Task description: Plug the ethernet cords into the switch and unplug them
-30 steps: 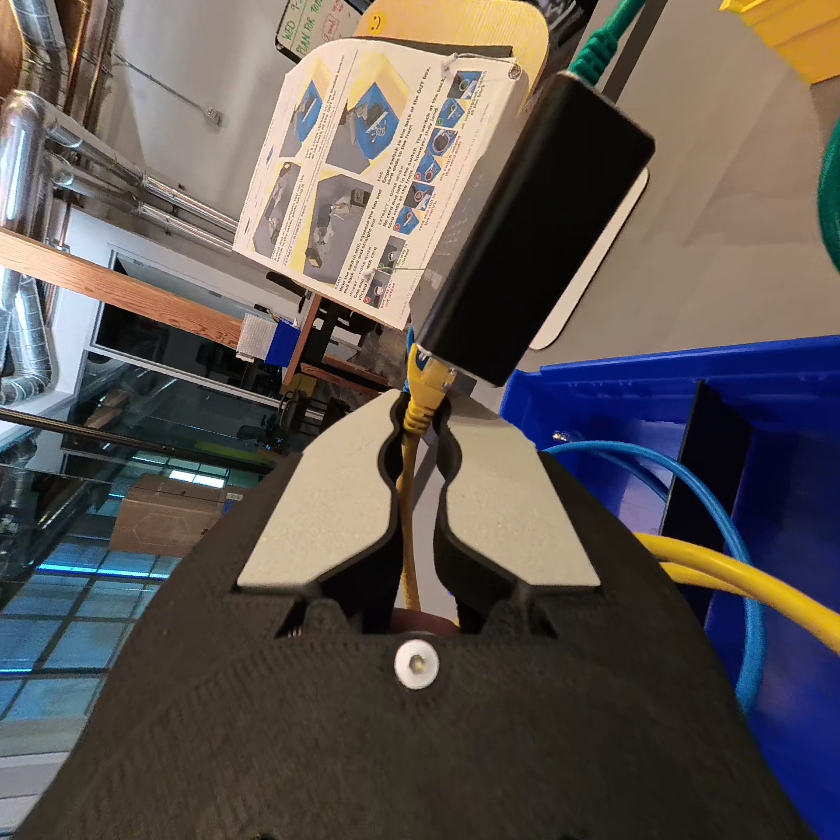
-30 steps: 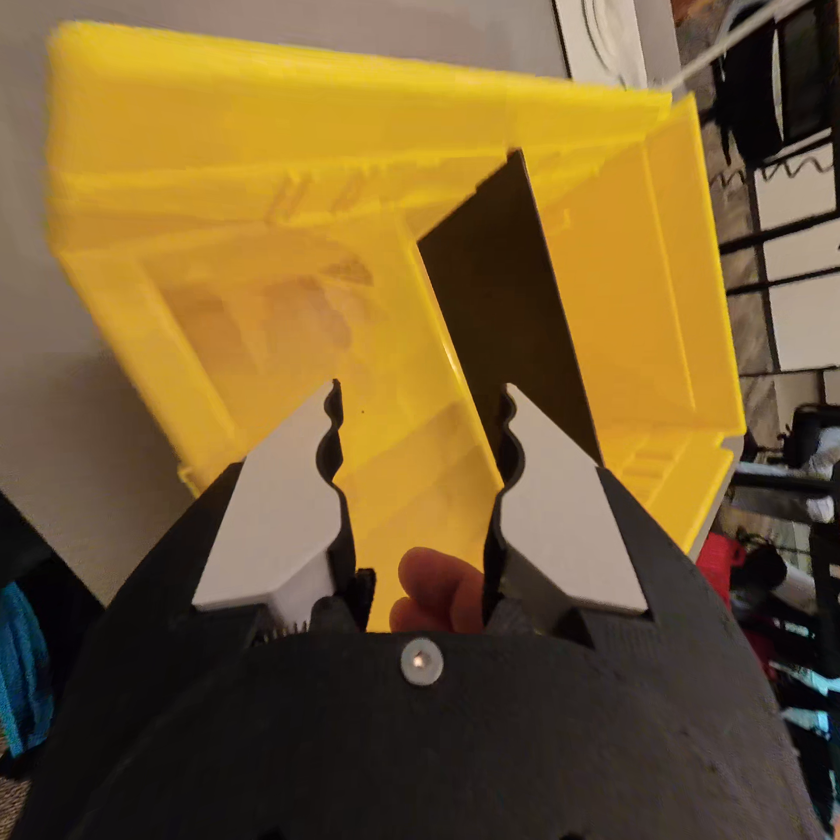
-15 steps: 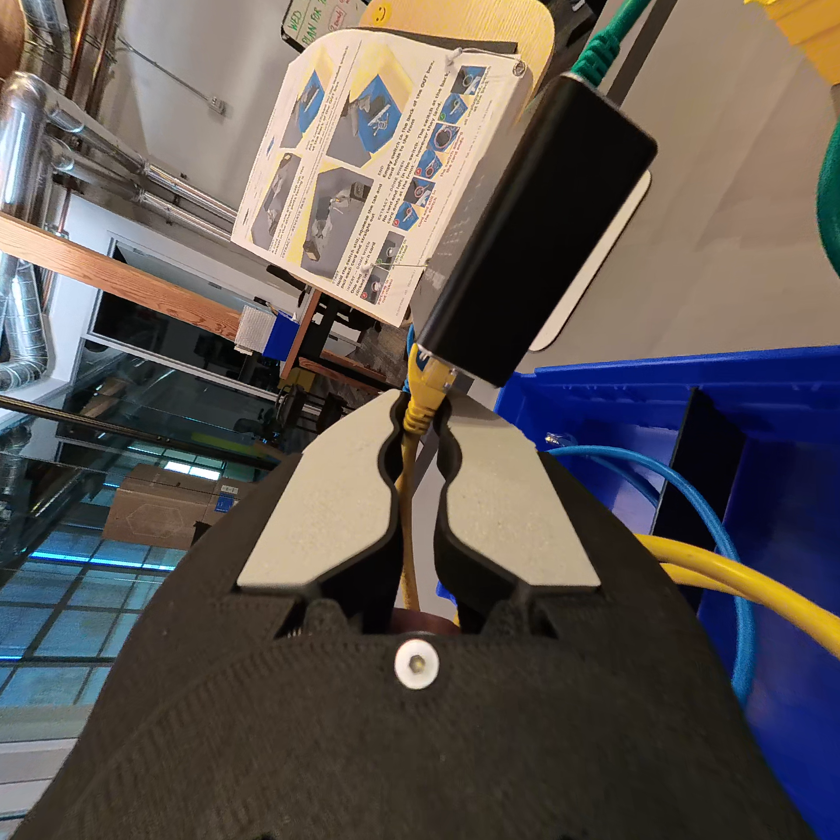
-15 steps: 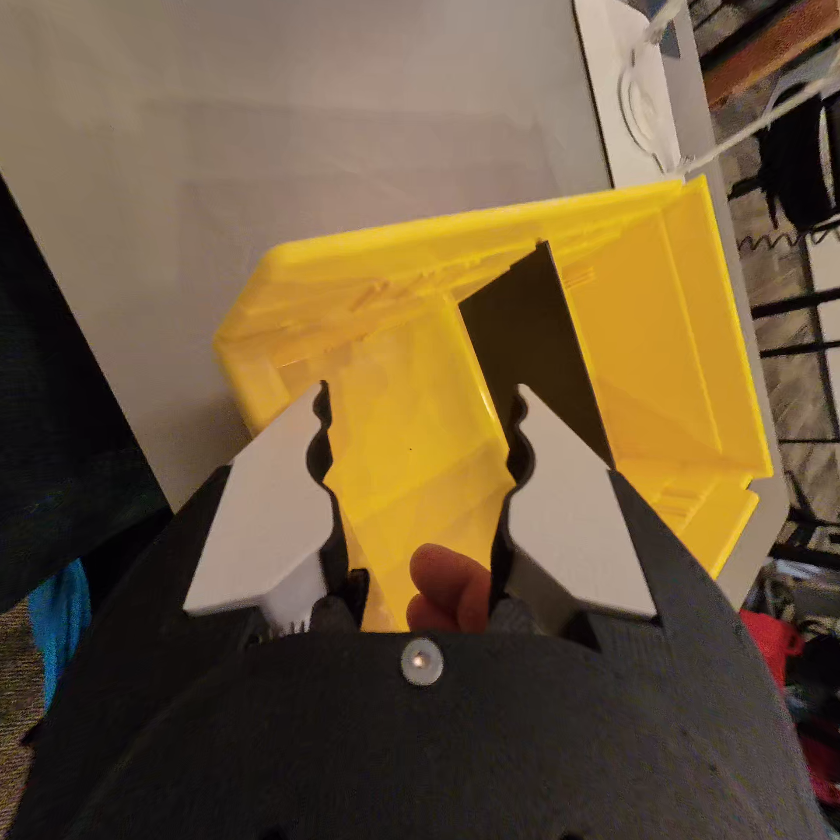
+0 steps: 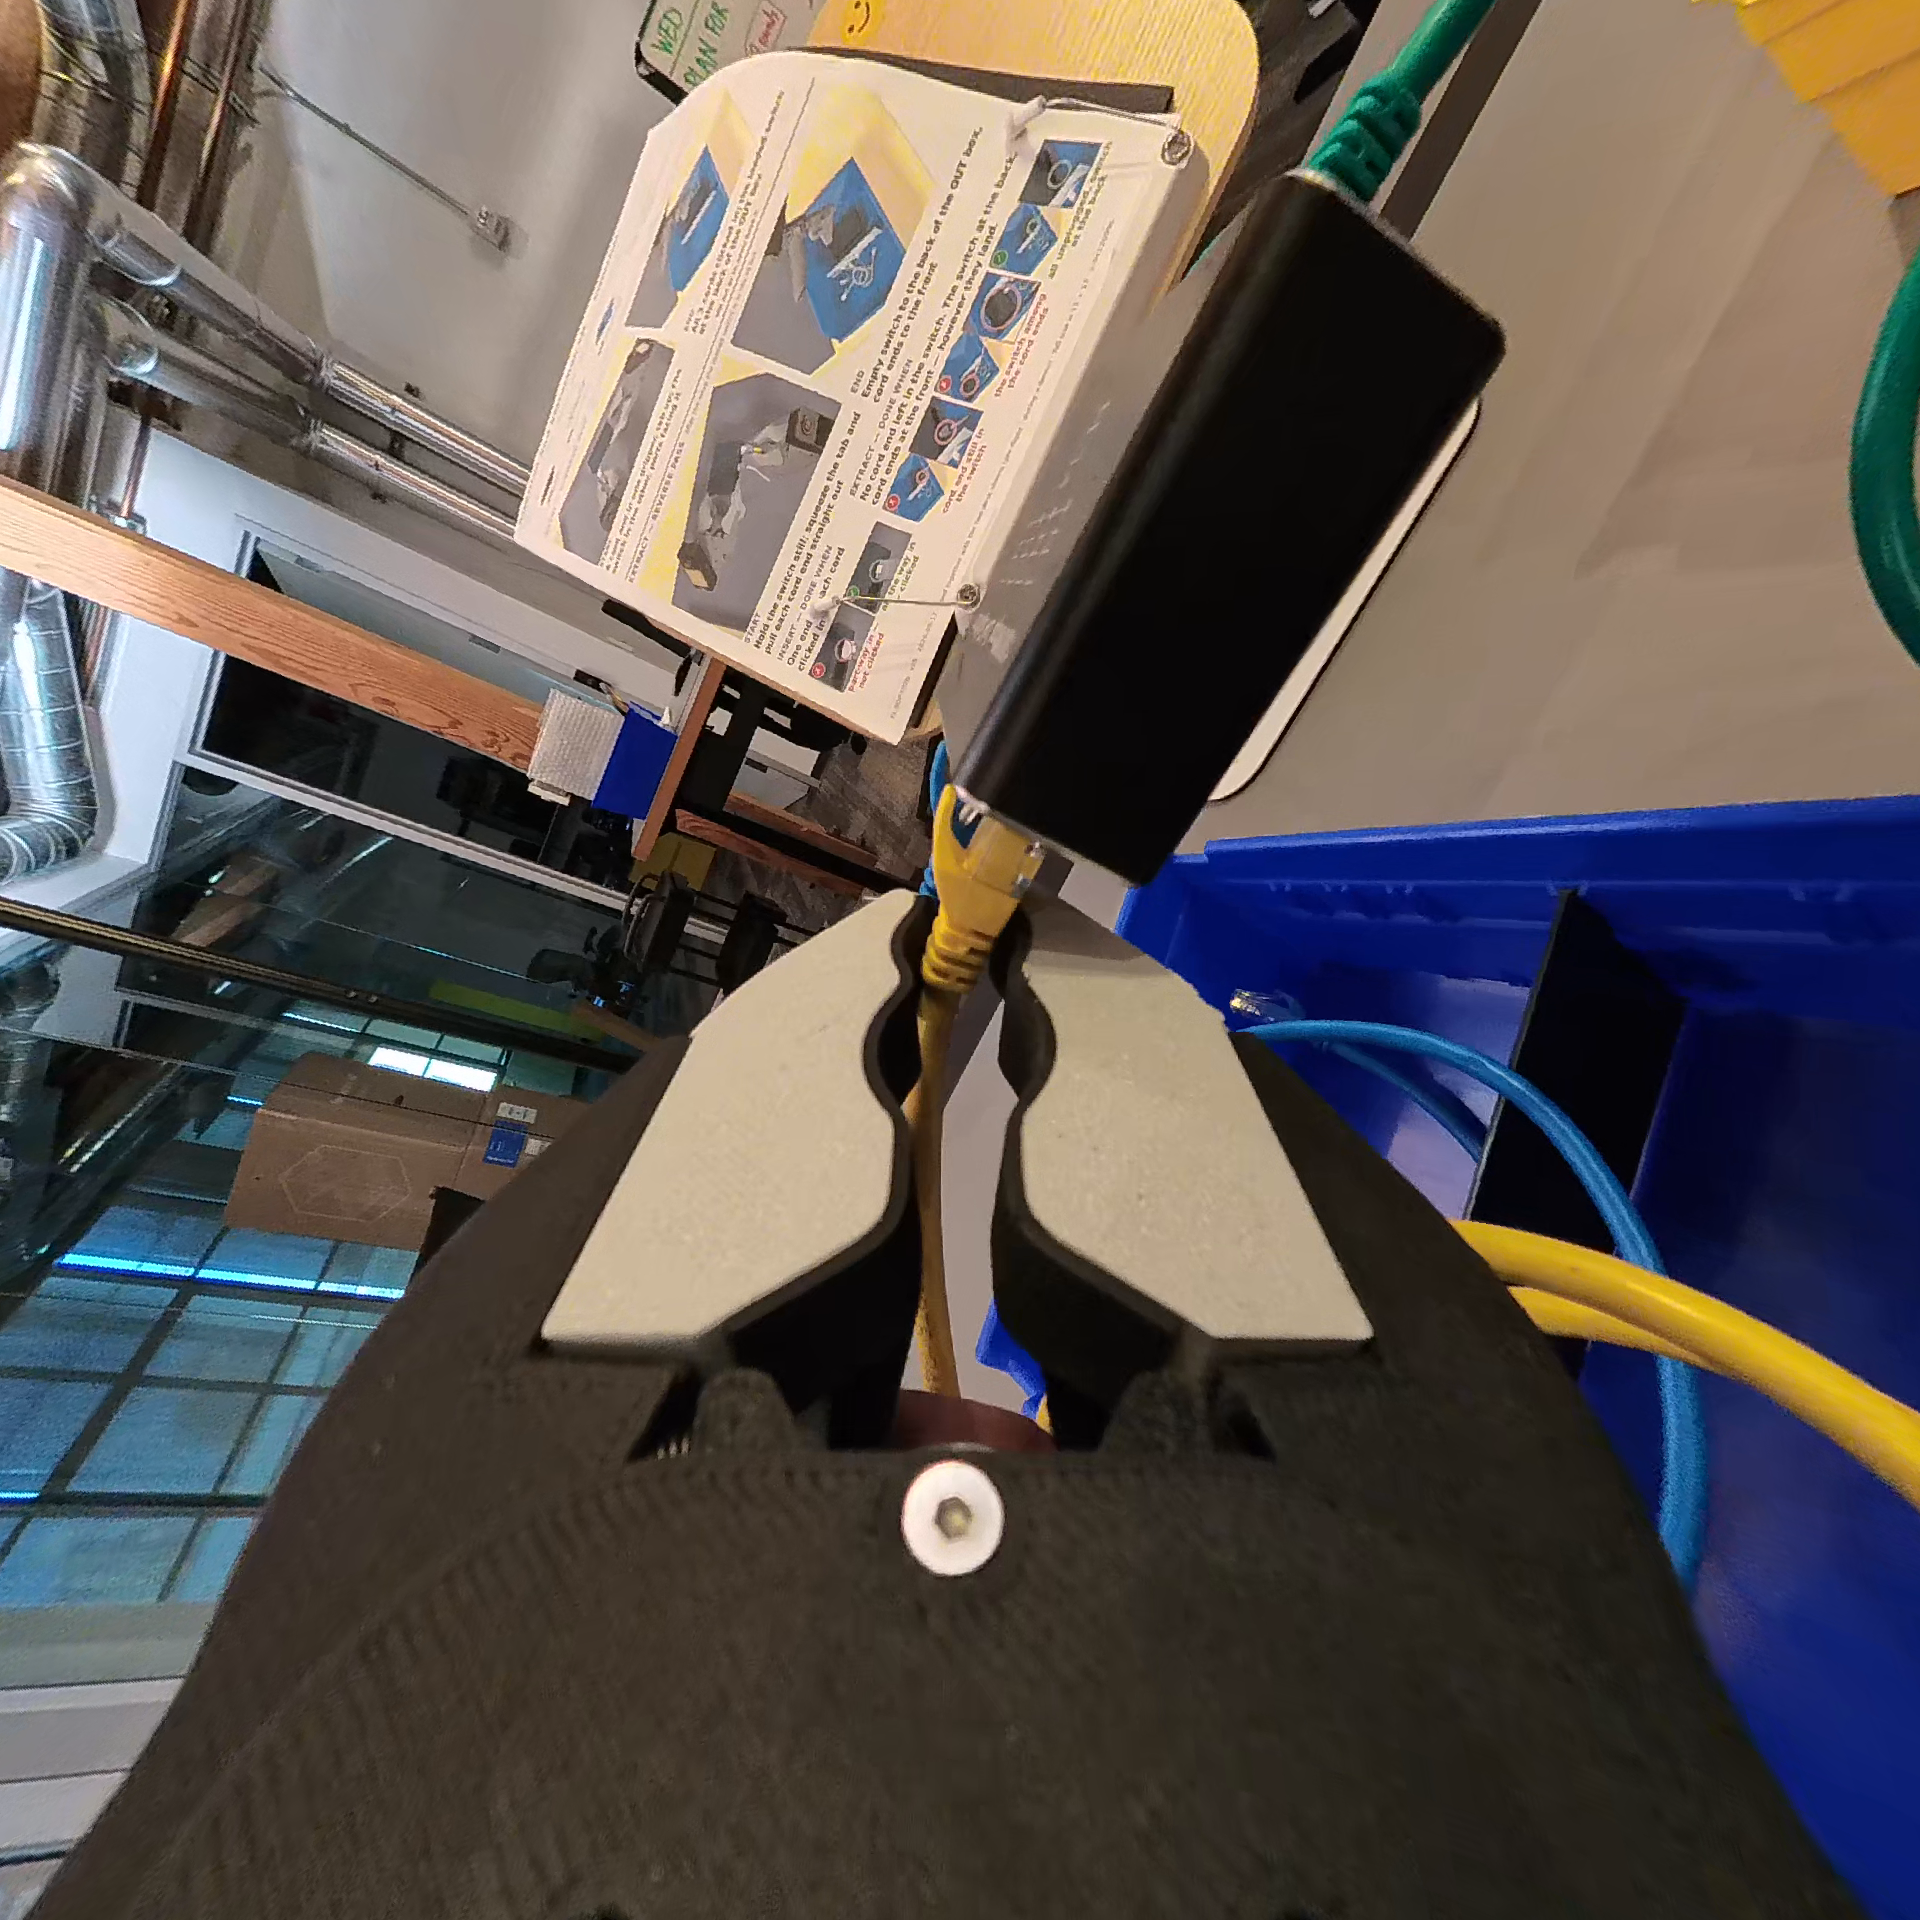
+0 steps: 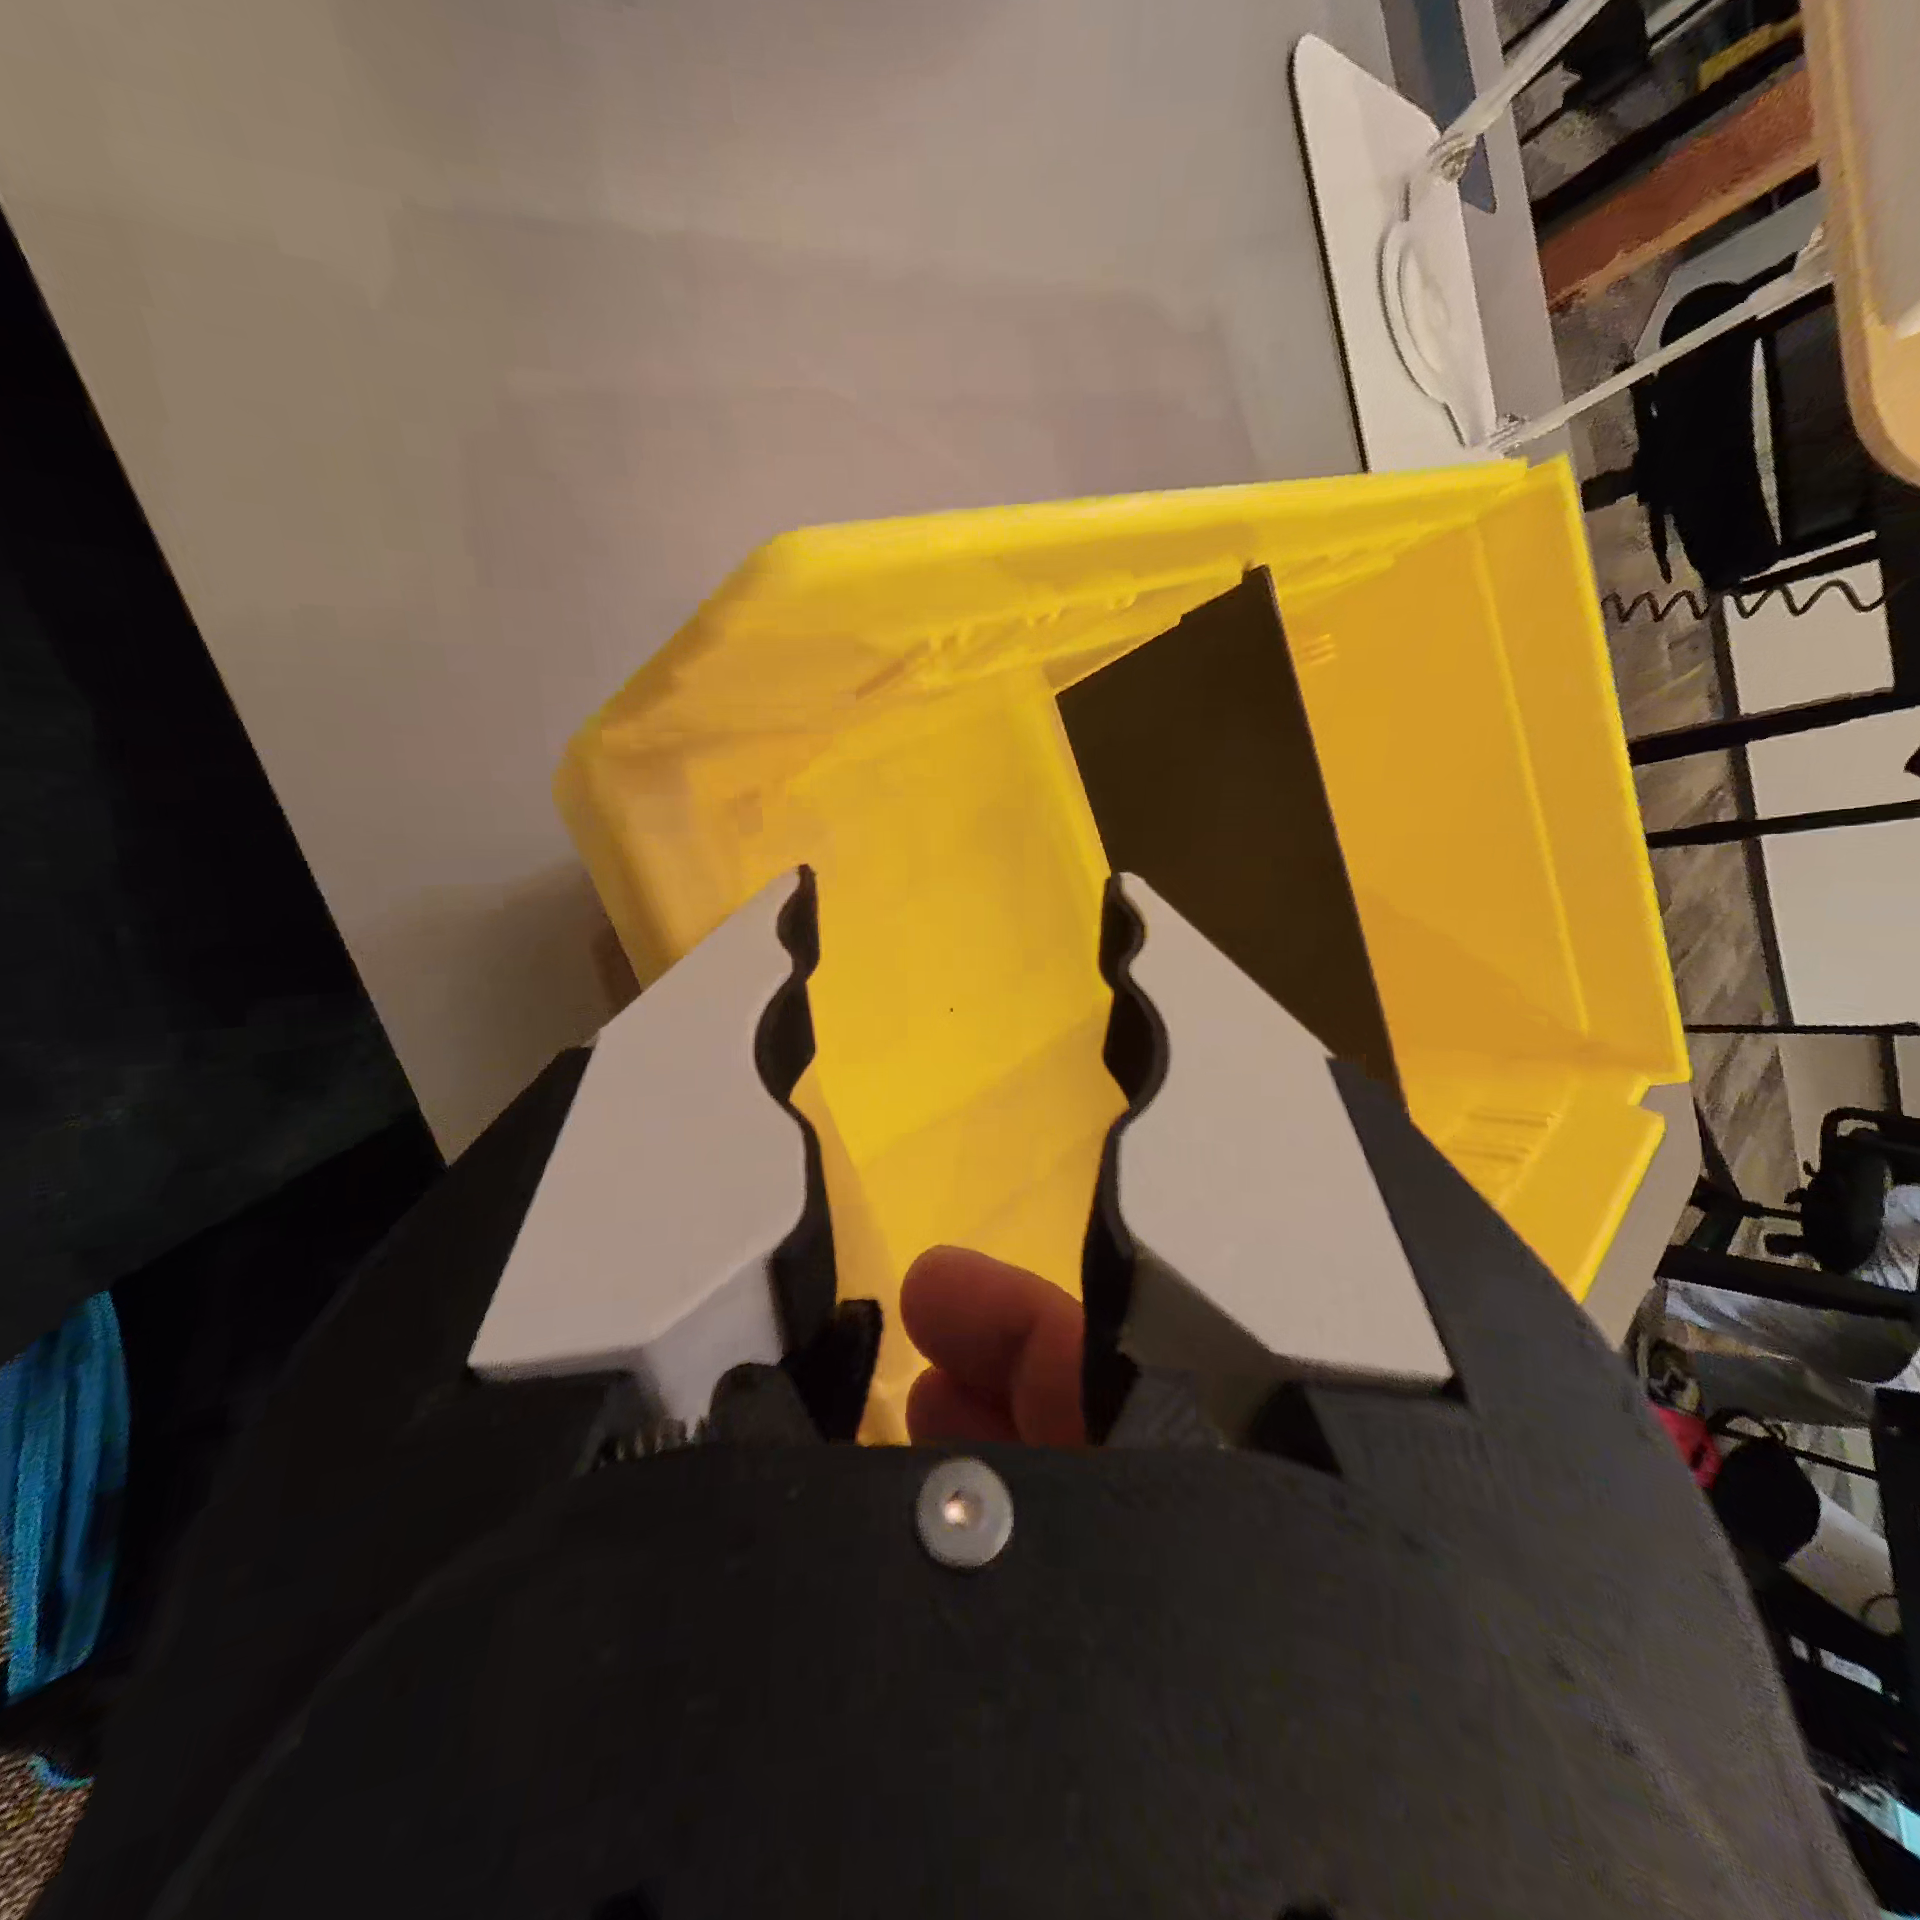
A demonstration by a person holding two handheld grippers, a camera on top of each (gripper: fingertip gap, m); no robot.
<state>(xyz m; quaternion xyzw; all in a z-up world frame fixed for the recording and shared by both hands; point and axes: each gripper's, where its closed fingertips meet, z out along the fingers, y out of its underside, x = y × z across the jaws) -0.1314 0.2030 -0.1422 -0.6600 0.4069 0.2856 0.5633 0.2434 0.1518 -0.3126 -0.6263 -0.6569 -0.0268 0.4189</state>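
**Yellow cord gripped at the switch port; right gripper idle over the yellow bin**

Left wrist view, nearest first. The left gripper (image 5: 961, 940) has its jaws pressed in on the yellow ethernet cord (image 5: 928, 1195), pinching it at the ribbed boot just behind the plug. The cord runs back between the fingers toward the handle. A grip this close to the connector probably serves to keep the plug stiff and in line with its port, so that a push or pull acts along the socket. Just beyond the fingertips, the yellow plug (image 5: 982, 857) sits in the near end face of the black switch (image 5: 1226, 540); whether it is fully latched cannot be told. The switch appears lifted and tilted, seemingly carried by the cord alone. At its far end a green ethernet cord (image 5: 1377, 104) enters it. To the right lies the blue bin (image 5: 1766, 935) with a black divider (image 5: 1569, 1070), holding a blue ethernet cord (image 5: 1558, 1132) and loops of yellow cable. Behind the switch stands an illustrated instruction sheet (image 5: 831, 416) on a wooden board.

Right wrist view. The right gripper (image 6: 961, 894) is spread and empty; a fingertip (image 6: 987, 1320) of the person shows between the finger bases. Beyond it the yellow bin (image 6: 1507, 831), split by a black divider (image 6: 1216, 810), rests on the grey tabletop (image 6: 520, 364). With the right gripper away from the switch, nothing braces the switch body, so a pull may drag it rather than free the plug.
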